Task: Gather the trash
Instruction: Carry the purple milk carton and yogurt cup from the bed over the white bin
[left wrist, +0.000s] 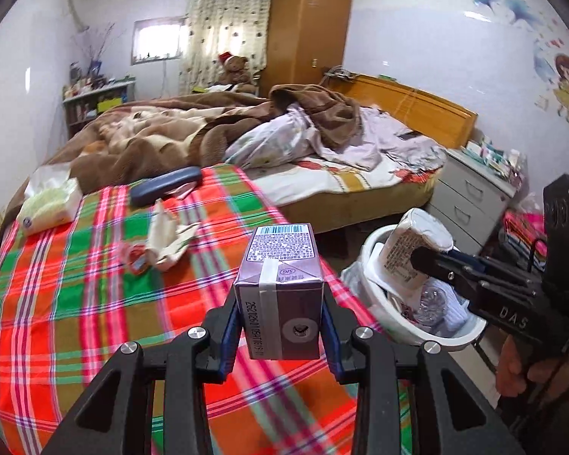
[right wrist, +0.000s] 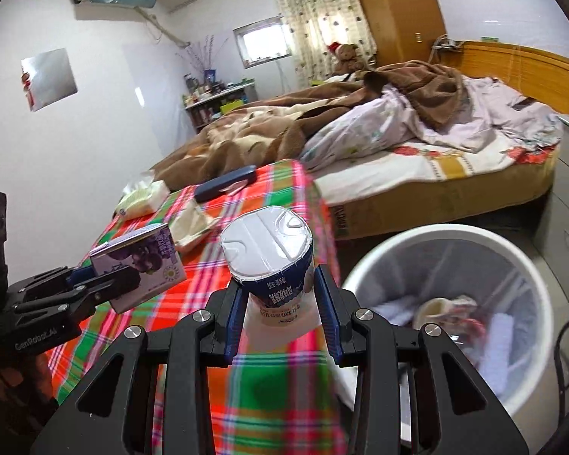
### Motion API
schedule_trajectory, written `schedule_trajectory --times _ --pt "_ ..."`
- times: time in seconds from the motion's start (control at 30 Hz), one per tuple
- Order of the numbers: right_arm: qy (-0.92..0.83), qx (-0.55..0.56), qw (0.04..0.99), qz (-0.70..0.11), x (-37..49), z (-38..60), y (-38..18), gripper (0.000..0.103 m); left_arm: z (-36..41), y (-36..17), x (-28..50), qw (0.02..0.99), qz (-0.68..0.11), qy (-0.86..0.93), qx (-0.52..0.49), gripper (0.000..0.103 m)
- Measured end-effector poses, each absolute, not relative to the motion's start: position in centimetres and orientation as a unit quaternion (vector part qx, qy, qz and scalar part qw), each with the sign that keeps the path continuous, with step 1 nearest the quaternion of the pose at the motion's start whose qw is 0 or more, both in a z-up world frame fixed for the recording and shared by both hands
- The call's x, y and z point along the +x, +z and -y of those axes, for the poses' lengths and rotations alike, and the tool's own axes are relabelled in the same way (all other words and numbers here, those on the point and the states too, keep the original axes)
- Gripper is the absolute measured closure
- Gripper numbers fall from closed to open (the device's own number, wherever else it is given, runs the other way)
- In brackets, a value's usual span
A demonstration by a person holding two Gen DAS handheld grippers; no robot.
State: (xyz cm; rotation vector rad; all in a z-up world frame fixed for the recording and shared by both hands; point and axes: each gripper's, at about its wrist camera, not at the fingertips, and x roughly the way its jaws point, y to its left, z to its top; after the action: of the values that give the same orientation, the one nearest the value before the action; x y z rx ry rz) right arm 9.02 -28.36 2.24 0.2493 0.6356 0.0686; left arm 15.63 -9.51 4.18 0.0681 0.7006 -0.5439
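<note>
A messy bedroom around the desk

Far ahead of the hand-held gripper, a brown blanket (left wrist: 163, 129) lies bunched on the bed (left wrist: 360, 185). A teddy bear (left wrist: 234, 70) sits by the flowery curtain (left wrist: 223, 26) and tall wooden wardrobe (left wrist: 307, 26). A white drawer cabinet (left wrist: 470, 197) stands off to the right.

The white trash bin (right wrist: 451, 303) stands on the floor just beside the table with the checked cloth (left wrist: 95, 303), and its mouth is open at the top. Some trash lies at its bottom, with lots of room above. The bed (right wrist: 455, 197) blocks the far side, and the grey drawers (left wrist: 470, 197) stand near it. On the cloth, a tissue pack (left wrist: 49, 204), a dark case (left wrist: 167, 185) and crumpled paper (left wrist: 170, 239) lie in the way farther back.
</note>
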Motion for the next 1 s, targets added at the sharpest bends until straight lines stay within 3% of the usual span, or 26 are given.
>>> schedule_trajectory --times 0.47,1.0 --pt "-0.035 0.131 0.942 -0.308 6.5 33.9 2.0 0.066 17.6 3.9 13.6 0.881 -0.337 -0.325 0.062 0.065" --pt "-0.111 0.138 0.921 -0.346 5.9 39.7 -0.3 0.066 26.3 -0.2 13.8 0.840 -0.380 -0.377 0.087 0.065"
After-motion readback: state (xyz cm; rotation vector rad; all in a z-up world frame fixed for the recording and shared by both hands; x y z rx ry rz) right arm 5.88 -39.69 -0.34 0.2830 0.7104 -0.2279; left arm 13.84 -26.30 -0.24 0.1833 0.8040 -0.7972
